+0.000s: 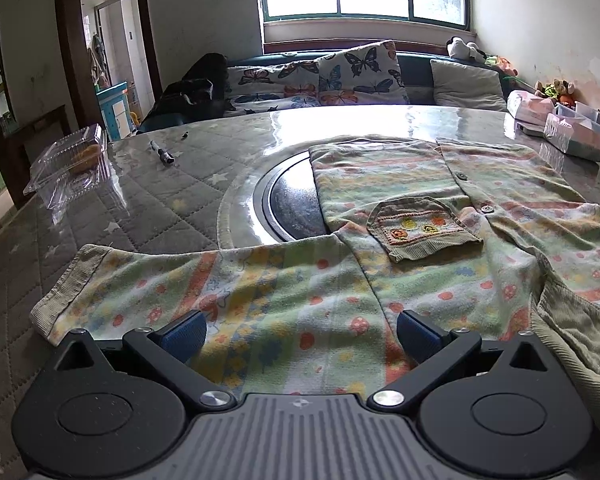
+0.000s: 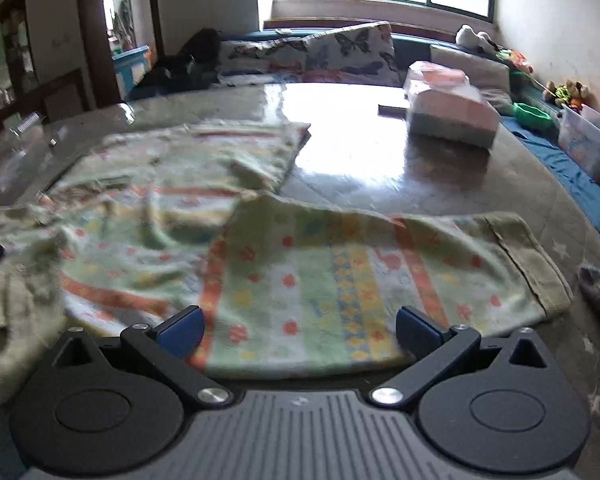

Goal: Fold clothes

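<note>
**Barely begun: shirt spread flat, both claws wide and empty**

So, the left claw [image 1: 298, 334] stands spread wide, its blue pads [image 1: 184, 336] well apart with nothing between them; it hovers over the shirt's left sleeve [image 1: 204, 292], and whether the pads brush the cloth I cannot tell. The right claw [image 2: 298, 332] is likewise released and grips nothing, poised over the right sleeve [image 2: 364, 276], whose ribbed cuff [image 2: 528, 256] lies out toward 2 o'clock.

Outward from the left claw, the shirt [image 1: 440, 184] lies front-up on the table [image 1: 160, 200]: pocket [image 1: 424, 230] at 1 o'clock, button row [image 1: 488, 209] beyond it, collar [image 1: 572, 328] bunched at 3 o'clock. The left cuff [image 1: 66, 292] sits at 10 o'clock. A dark round inset [image 1: 288, 208] in the table shows at 12 o'clock, partly under the shirt.

By my reading, no fold is made: both sleeves lie stretched sideways and the body is open full length. Sleeves inward, then the body doubled, all seem left to do.

Farther off, a clear plastic box [image 1: 72, 164] sits at 10 o'clock in the left view, and a tissue pack [image 2: 448, 108] at 1 o'clock in the right view, which is blurred.
</note>
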`<state>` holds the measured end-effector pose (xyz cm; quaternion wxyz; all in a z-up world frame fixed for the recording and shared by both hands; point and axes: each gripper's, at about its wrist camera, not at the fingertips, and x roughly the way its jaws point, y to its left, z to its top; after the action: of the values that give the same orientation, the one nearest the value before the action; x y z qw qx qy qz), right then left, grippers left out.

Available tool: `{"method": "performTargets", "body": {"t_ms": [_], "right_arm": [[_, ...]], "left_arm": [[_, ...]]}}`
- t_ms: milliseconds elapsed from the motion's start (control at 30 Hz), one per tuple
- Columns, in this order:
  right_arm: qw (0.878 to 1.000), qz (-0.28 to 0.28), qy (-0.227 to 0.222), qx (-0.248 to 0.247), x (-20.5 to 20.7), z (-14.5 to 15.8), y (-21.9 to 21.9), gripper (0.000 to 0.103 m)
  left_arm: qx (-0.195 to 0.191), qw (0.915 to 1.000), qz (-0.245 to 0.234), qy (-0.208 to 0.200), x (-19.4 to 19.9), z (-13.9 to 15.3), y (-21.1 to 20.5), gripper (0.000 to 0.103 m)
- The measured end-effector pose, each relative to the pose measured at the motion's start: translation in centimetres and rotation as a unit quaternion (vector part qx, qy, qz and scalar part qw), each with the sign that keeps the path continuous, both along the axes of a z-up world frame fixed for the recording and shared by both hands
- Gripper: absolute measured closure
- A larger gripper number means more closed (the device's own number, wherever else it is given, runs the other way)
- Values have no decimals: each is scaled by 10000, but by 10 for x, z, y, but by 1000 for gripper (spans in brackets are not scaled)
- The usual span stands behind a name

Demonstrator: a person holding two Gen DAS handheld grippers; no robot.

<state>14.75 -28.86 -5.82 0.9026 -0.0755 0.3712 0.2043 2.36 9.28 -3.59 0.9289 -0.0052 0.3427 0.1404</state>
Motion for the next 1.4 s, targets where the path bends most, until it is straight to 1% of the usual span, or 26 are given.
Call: {"method": "performTargets", "body": {"t_ms": [167,267,400,500,600,733,800,867,900,967,1000,1067,1100,1167,1200,1233,1267,1333,1367,1400], "right_arm": [[10000,21,-55,-23,-1,-1,-1,0],[10000,10,-48,-27,-1,0,0,0],[10000,-12,-44,-11,-1,0,1,0],[10000,-32,-41,2,1,0,1,0],[10000,-38,-32,-1,1,0,2,0],[10000,-46,-17,-12,2,0,2,0],[10000,-52,-11,-17,2,0,2,0],[10000,-61,-5,-18,2,0,2,0],[10000,-64,-3,-20,2,0,2,0],[10000,-70,1,-25,2,1,3,0],[10000,-70,2,-29,2,1,3,0],[10000,-69,4,-30,2,1,3,0],[10000,-69,5,-30,2,1,3,0],[10000,-69,6,-30,2,1,3,0],[10000,-69,7,-30,2,1,3,0],[10000,-73,6,-29,2,1,3,0],[10000,-75,3,-28,2,1,3,0],[10000,-83,-4,-19,2,1,2,0],[10000,-88,-7,-16,3,1,2,0],[10000,-91,-23,-11,3,2,2,0]], "left_arm": [[-41,9998,185,-43,-2,3,4,0],[-48,9985,533,-79,-8,4,15,0],[-224,9934,1121,-117,-19,4,41,0],[-354,9861,1607,-230,-29,6,66,0],[-543,9749,2120,-405,-41,10,93,0],[-896,9600,2593,-566,-51,11,127,1],[-1017,9551,2722,-579,-53,10,138,3],[-1121,9524,2776,-577,-53,8,147,13],[-1093,9523,2788,-581,-53,8,149,15],[-1014,9526,2806,-590,-51,9,153,26],[-1010,9527,2803,-603,-51,9,154,28],[-972,9533,2796,-600,-49,9,156,41],[-941,9533,2807,-593,-49,9,157,44],[-895,9531,2831,-587,-48,8,158,55],[-883,9529,2842,-590,-48,8,159,57],[-883,9524,2856,-599,-48,8,159,63],[-885,9519,2869,-609,-48,8,159,71],[-1026,9513,2828,-669,-50,9,159,86],[-1122,9511,2790,-708,-50,10,159,90],[-1217,9507,2752,-747,-51,11,159,91]]}}
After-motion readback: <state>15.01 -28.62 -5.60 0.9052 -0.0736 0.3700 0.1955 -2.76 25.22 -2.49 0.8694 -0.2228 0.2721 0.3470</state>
